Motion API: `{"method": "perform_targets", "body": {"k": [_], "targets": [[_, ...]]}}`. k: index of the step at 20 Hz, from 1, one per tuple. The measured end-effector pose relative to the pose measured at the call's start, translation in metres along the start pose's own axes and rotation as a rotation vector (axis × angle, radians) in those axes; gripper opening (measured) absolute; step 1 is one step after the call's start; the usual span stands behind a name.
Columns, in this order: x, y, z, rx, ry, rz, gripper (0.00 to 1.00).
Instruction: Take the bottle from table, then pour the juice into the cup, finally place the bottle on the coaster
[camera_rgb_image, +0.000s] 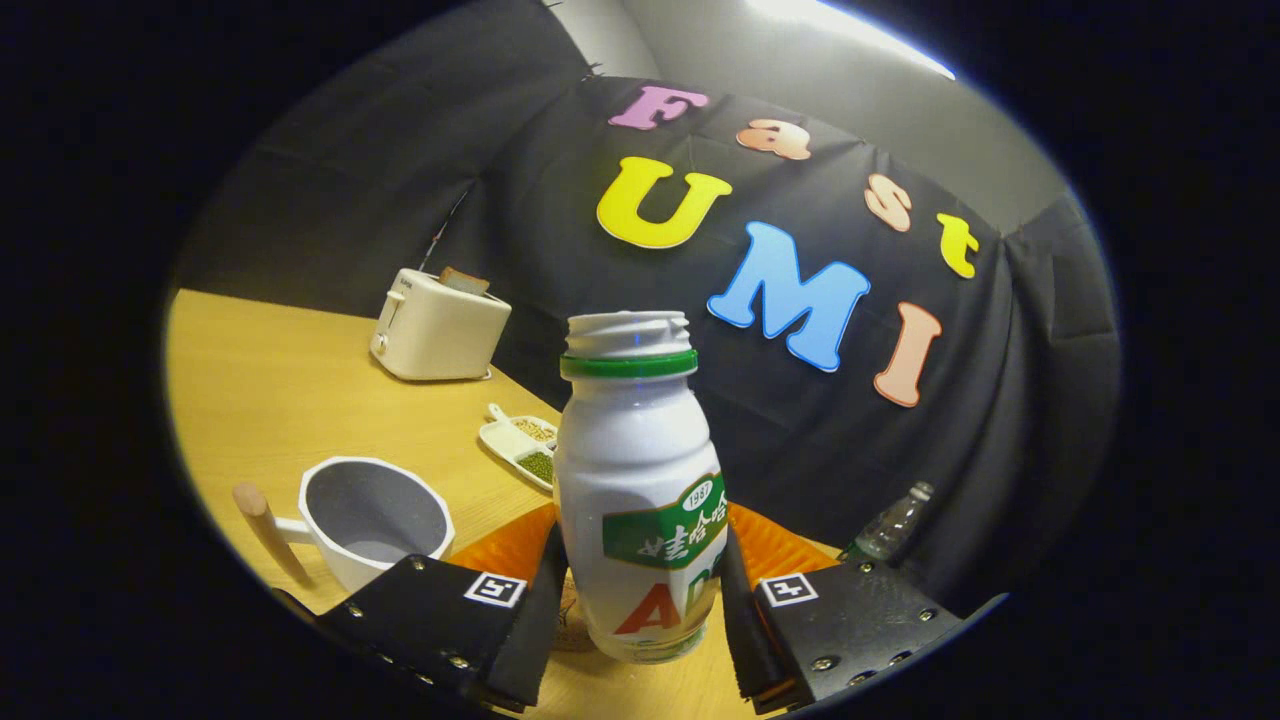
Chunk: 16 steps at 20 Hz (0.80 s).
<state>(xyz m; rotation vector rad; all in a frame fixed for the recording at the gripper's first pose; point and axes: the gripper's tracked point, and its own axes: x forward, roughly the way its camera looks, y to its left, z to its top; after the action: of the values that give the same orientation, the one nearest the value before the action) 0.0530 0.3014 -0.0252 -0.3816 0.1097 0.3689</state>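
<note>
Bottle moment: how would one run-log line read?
hand-held gripper: shut on bottle | bottle: upright, uncapped | cup: left of bottle | coaster: behind bottle

The bottle (640, 490) is white with a green neck ring and a green band across its label, red lettering below. The cup (372, 520) is white outside, grey inside, with a pale wooden handle. The surface (290, 400) is light yellow wood grain. An orange ribbed mat (770, 555) lies behind the bottle. The toaster (438, 328) is cream. A white dish (520, 445) holds tan and green grains. The gripper (640, 610) carries black-and-white square markers.
</note>
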Motion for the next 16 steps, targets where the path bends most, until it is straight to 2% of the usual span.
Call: {"method": "perform_targets", "body": {"k": [6, 12, 16], "targets": [[0.015, 0.004, -0.012, 0.268, -0.025, 0.036, 0.70], [0.033, 0.004, -0.032, 0.388, 0.000, 0.039, 0.70], [0.036, 0.008, -0.039, 0.410, 0.018, 0.052, 0.70]]}}
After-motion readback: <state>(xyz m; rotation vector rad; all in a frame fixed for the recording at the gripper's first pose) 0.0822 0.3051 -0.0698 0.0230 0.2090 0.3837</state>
